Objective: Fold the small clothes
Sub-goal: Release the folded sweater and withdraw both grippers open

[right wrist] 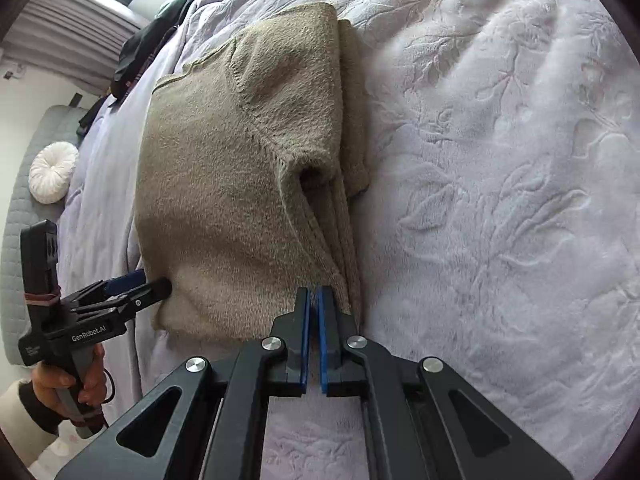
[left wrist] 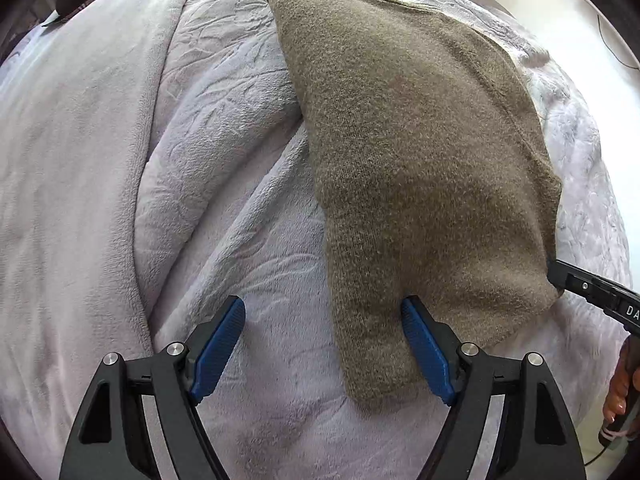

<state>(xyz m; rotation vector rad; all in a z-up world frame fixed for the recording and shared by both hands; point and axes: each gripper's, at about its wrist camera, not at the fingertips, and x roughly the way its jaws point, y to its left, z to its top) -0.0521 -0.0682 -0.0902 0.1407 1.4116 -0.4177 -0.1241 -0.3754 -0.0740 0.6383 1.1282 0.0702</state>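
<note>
A folded olive-brown knitted sweater (left wrist: 420, 168) lies on a bed covered with a pale lilac embossed blanket (left wrist: 224, 216), its layers stacked along the right-hand edge in the right wrist view. The left tongs (left wrist: 324, 316) stand wide, pointing steeply down over the near end of the garment; one blue pad (left wrist: 424, 352) rests against the knit while the other pad is over bare blanket, and nothing is gripped. The right tongs (right wrist: 314, 300) are pressed together at the near edge of the sweater's stacked layers; whether any fabric is pinched between the blue pads cannot be told. In the right wrist view, the left tongs reach the sweater's near left corner, held by a hand (right wrist: 66, 388) with a light sleeve. A round white cushion (right wrist: 53, 178) sits by a grey headboard (right wrist: 16, 216) at the far left, and dark clothes (right wrist: 160, 28) are heaped at the far edge of the bed.
</note>
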